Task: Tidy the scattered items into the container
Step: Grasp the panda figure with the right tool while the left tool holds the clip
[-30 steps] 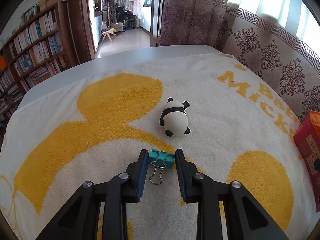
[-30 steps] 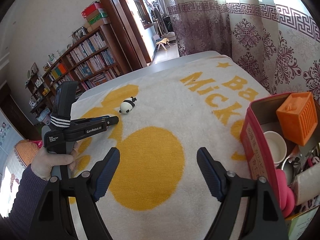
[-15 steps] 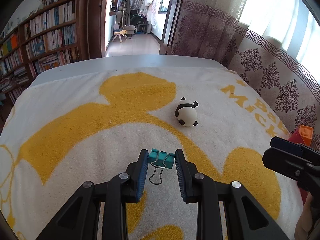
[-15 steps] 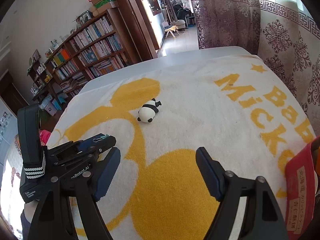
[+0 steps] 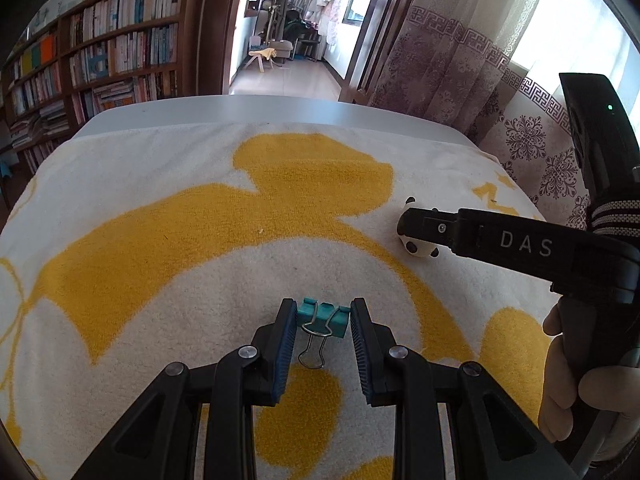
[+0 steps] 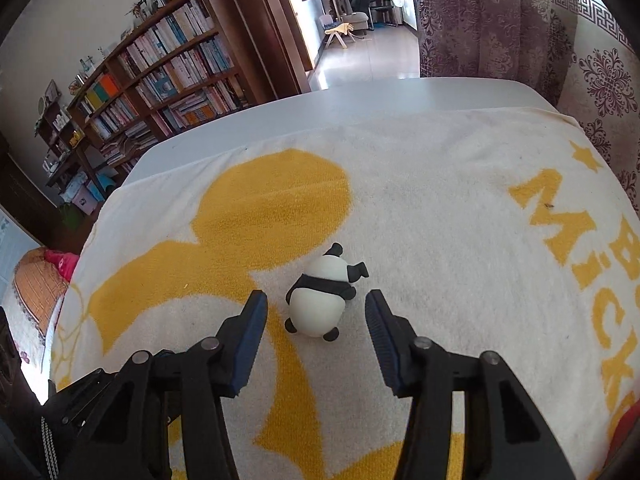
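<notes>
The left gripper has its jaws closed on a teal clip, which is pinched at its 2 ends; the wire handle of the clip hangs down between the jaws, above the towel.

The right gripper has its jaws apart, and they have just been closing. The panda lies on its side on the towel between them, and the pads do not touch it yet. In the left wrist view the panda is mostly hidden behind 1 black finger of the right gripper, and a hand holds the handle at the right edge.

The white towel with big yellow shapes covers the surface, which shows pale grey at the far edge. Nothing else lies on the towel near the panda or the clip. Behind the surface stand a bookshelf full of books, a doorway, and a patterned curtain. At the lower right edge of the right wrist view a red thing is partly seen; I cannot tell what it is.

The right gripper's body carries the letters "DAS". On the towel, yellow letters read "Mick", and beside them is a yellow star.
</notes>
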### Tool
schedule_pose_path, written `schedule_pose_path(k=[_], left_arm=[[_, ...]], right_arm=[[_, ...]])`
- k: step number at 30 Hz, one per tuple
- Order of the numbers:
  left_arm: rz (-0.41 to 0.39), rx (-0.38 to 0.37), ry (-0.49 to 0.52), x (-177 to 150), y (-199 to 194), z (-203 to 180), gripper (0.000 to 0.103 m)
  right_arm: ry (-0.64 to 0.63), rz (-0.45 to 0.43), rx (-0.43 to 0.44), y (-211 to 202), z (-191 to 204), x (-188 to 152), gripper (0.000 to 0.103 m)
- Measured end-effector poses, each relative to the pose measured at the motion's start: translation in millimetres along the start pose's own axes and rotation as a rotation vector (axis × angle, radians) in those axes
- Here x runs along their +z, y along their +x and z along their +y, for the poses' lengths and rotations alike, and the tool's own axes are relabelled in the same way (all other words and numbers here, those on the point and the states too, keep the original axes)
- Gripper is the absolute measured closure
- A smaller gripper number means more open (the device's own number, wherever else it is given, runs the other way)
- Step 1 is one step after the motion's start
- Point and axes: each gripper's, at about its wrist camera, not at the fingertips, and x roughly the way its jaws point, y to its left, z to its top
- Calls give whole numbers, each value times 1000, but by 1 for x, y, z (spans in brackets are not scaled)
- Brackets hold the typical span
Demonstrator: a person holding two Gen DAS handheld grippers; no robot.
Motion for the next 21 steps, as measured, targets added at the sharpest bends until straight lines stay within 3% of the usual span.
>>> schedule_pose_path(k=[3, 7, 14, 21], left_arm=[[-6, 0, -1, 0, -2, 0, 74], [-11, 2, -7, 0, -3, 1, 74], [-22, -18, 14, 0, -9, -10, 74], [-31, -35, 87, -5, -17, -37, 74]], right_arm=[[-20, 13, -37, 12, 4, 2, 49], [-64, -13, -79, 8, 7, -3, 59], [-34, -41, -47, -31, -10, -31, 59], [-49, -100, -102, -78, -22, -56, 59]])
